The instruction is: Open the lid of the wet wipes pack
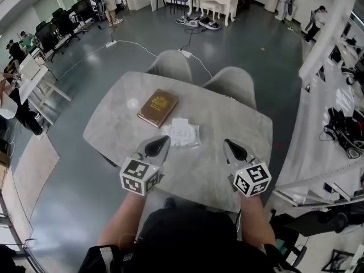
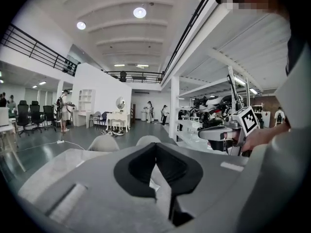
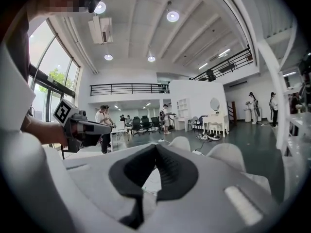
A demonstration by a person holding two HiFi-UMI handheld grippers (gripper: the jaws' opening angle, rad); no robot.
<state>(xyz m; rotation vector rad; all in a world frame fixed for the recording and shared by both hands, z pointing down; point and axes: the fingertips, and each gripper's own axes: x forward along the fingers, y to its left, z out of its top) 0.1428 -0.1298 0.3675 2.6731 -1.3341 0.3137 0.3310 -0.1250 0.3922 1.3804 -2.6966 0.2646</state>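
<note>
Head view, left to right, placed off the wet wipes pack (image 1: 183,133).

- Brown book (image 1: 157,107): lies flat on the grey marble-look table (image 1: 239,115), just beyond and left of the pack and close to it. I can't tell if they touch. There is a gold emblem on the cover, but the lettering is too small to read.
- Left gripper (image 1: 166,137): its tips sit at the pack's near-left corner. The left gripper view shows the black pads closed together at the tip with nothing between them. A bit of white pack shows below the jaws there. Contact with the pack can't be told. Its cube (image 1: 140,176) carries black-and-white square markers and no text.
- Wet wipes pack: white, lies flat near the table's middle, between the two grippers' tips and slightly beyond them. The print on top is unreadable and no brand can be made out. The lid looks flat, not raised.
- Right gripper (image 1: 227,143): to the right of the pack, clearly apart from it, pointing across the table. The right gripper view shows its jaws together and empty. Its marker cube (image 1: 252,178) has the same kind of square codes.
- Two pale chairs (image 1: 170,65) stand at the table's far edge, beyond the pack.
- The person's forearms (image 1: 122,220) run down from both cubes.
</note>
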